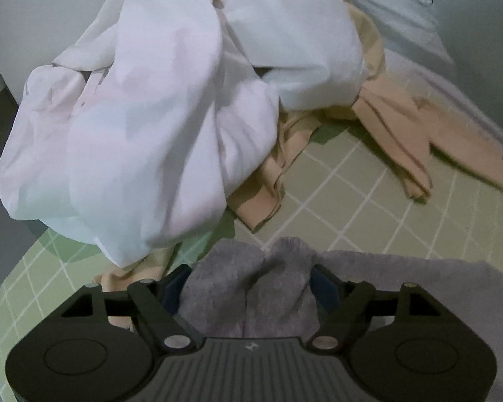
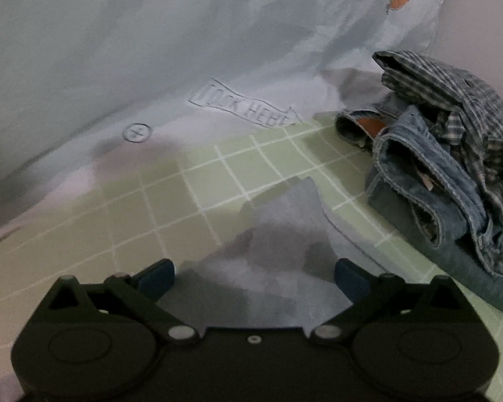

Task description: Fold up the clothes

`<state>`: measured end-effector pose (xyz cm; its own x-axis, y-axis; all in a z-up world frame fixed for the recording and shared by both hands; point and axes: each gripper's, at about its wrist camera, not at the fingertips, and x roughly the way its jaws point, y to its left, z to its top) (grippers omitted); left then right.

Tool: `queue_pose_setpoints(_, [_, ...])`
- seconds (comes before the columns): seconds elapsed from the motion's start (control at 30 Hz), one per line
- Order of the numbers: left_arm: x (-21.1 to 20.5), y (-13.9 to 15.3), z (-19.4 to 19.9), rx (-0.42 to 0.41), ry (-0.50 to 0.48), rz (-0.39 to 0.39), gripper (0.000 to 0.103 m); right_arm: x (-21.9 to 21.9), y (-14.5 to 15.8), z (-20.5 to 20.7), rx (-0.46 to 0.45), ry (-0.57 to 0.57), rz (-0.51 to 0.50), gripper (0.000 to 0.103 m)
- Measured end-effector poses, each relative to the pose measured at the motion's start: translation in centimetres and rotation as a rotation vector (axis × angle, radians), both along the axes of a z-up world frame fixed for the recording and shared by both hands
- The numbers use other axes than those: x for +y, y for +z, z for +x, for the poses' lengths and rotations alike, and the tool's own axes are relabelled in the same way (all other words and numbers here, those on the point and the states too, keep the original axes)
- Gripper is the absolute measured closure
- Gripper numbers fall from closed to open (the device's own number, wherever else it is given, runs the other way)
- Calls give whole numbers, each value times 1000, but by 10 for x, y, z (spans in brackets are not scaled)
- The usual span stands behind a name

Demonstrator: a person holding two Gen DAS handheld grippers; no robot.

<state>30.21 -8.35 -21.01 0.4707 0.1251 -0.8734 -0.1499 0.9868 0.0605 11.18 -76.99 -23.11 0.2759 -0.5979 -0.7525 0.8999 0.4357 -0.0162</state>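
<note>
Grey fleecy cloth, one towel-like piece (image 1: 251,288), lies bunched between the jaws of the left gripper (image 1: 251,284). The jaws stand well apart, and its two blue pads (image 1: 176,284) sit on either side of the bunch without clearly pressing it. The cloth spreads off to the right over the surface (image 1: 352,201), which wears a pale green cover with a white grid.

Just beyond and left of these jaws sits one large crumpled white garment (image 1: 144,127). One tan garment (image 1: 399,134) lies partly under it, its ends trailing out ahead and to the right.

On the other side, the right gripper (image 2: 255,276) has its jaws spread wide, holding nothing. One pale grey cloth corner (image 2: 285,227) lies flat between and ahead of them.

Farther ahead to the right is one heap of two pieces: blue jeans (image 2: 419,184) with one checked shirt (image 2: 452,100) on top. Behind everything hangs one pale sheet (image 2: 151,50) printed with a "LOOK HERE" arrow (image 2: 244,109).
</note>
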Motion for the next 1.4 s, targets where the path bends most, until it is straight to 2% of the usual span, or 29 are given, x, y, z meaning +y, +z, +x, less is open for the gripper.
queue_pose_setpoints(0.1, [-2, -5, 2, 14, 8, 15, 24, -7, -4, -2, -35, -30, 29, 5])
queue_pose_setpoints(0.17, [-2, -6, 3, 19, 17, 24, 26, -8, -2, -2, -25, -27, 13, 19])
queue_pose_setpoints(0.2, [-1, -6, 3, 20, 21, 25, 30, -8, 1, 1, -18, 5, 9, 41])
queue_pose_setpoints(0.23, [-1, -6, 3, 21, 26, 27, 34, -8, 5, 3, -11, 38, 4, 72])
queue_pose_setpoints(0.27, [-1, -5, 3, 22, 29, 27, 42, -9, 8, 5, -5, 70, 0, 89])
queue_pose_setpoints(0.3, [0, -4, 4, 22, 32, 27, 48, -11, 12, 4, -12, 104, 3, 101])
queue_pose_setpoints(0.33, [0, -4, 5, 22, 26, 24, 51, -13, 17, 4, -21, 137, 6, 101])
queue_pose_setpoints(0.4, [2, 0, 8, 25, 21, 16, 73, -14, 32, -6, -44, 149, -22, 101])
queue_pose_setpoints(0.5, [7, 16, 5, 5, 38, -29, 81, -7, 64, -34, -98, 156, -86, 102])
queue_pose_setpoints(0.67, [10, 58, -26, -91, 29, -104, 82, 18, 112, -108, -189, 137, -148, 102])
queue_pose_setpoints(0.83, [14, 88, -68, -165, -16, -116, 83, 46, 142, -197, -239, 101, -193, 102])
queue_pose_setpoints(0.93, [18, 100, -94, -196, -36, -116, 83, 62, 148, -249, -264, 65, -196, 102])
queue_pose_setpoints(1.1, [25, 112, -129, -241, -54, -121, 84, 80, 140, -324, -286, -1, -168, 102])
queue_pose_setpoints(1.4, [48, 150, -191, -344, -94, -109, 84, 124, 136, -423, -307, -92, -181, 102])
